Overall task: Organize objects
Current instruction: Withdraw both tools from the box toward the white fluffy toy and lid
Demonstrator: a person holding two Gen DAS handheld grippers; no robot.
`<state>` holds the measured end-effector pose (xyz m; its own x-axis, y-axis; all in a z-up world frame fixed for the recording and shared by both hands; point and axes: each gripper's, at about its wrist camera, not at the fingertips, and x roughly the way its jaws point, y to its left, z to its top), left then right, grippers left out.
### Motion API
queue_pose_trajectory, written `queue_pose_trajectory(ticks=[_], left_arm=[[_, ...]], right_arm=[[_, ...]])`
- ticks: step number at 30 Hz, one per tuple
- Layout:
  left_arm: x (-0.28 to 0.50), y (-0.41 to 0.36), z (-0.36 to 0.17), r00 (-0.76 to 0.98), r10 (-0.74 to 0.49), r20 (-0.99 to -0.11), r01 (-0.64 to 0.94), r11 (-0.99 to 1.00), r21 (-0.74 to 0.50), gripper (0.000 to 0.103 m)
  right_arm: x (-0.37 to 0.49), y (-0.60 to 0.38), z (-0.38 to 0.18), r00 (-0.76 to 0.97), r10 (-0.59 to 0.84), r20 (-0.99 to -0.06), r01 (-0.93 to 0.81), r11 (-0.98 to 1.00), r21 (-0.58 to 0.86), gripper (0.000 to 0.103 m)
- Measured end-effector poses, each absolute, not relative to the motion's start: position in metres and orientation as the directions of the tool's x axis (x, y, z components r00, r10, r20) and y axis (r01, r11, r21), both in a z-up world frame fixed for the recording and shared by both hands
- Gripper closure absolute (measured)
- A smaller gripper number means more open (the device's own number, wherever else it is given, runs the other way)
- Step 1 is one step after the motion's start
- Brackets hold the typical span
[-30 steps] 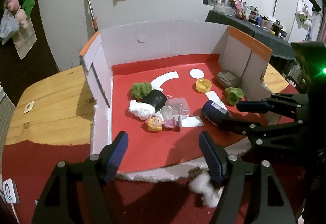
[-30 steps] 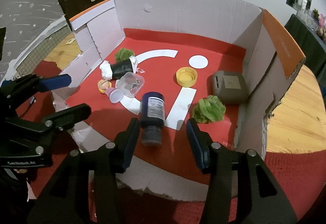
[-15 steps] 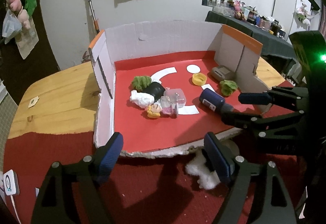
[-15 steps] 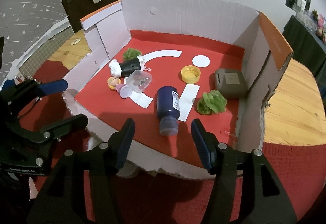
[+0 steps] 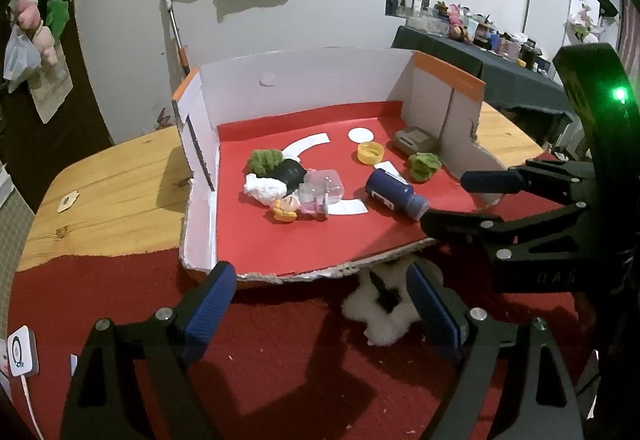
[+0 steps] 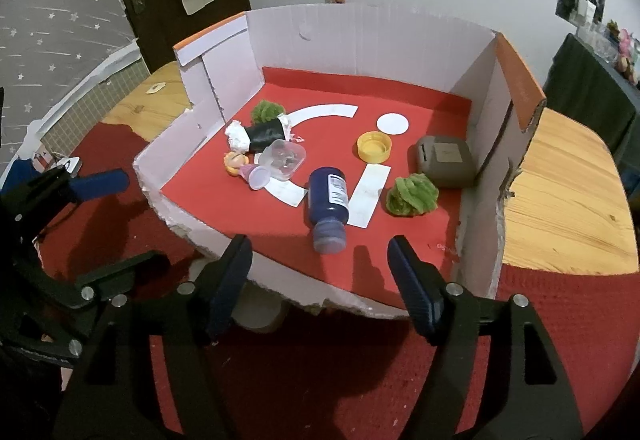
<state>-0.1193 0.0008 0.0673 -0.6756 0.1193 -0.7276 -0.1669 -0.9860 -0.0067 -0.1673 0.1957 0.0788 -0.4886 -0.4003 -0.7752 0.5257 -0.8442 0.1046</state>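
Observation:
An open cardboard box [image 5: 304, 88] [image 6: 360, 40] with a red floor holds the objects. A dark blue bottle [image 5: 394, 194] [image 6: 330, 202] lies on its side near the front edge. A yellow cap [image 5: 371, 153] [image 6: 375, 146], a grey case [image 5: 412, 141] [image 6: 446, 161], two green tufts [image 5: 424, 165] [image 6: 412, 196], a black roll with white paper [image 5: 280, 178] [image 6: 260, 132], a clear tub [image 6: 282, 158] and a small doll [image 6: 236, 162] lie inside. My left gripper [image 5: 318, 304] and right gripper [image 6: 322, 280] are both open and empty, in front of the box.
A white fluffy wad [image 5: 380, 316] lies on the red cloth [image 5: 280, 360] under the box's front edge. The wooden table [image 5: 108, 180] [image 6: 560, 200] extends on both sides. A white device with a cable [image 5: 20, 356] sits at the far left.
Both grippers have pulled back from the box, staying open. The blue bottle stays lying on the box floor.

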Motion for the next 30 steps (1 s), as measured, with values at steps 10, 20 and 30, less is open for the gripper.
queue_pose_trajectory(ticks=[10,20,30], left_arm=[[-0.102,0.008,0.068,-0.682,0.128,-0.720,-0.185,-0.983,0.001,0.009],[-0.091,0.008,0.065,-0.677,0.137,-0.723,-0.186,-0.983,-0.012,0.007],[-0.083,0.010,0.060,-0.670,0.144,-0.728,-0.194,-0.981,-0.016,0.005]], right_arm=[[-0.155,0.200,0.084,-0.505,-0.403,-0.764,0.518,-0.849,0.105,0.026],[-0.138,0.200,0.093,-0.525,-0.402,-0.750,0.520,-0.849,0.092,0.023],[-0.125,0.204,0.095,-0.523,-0.416,-0.744,0.522,-0.846,0.106,0.018]])
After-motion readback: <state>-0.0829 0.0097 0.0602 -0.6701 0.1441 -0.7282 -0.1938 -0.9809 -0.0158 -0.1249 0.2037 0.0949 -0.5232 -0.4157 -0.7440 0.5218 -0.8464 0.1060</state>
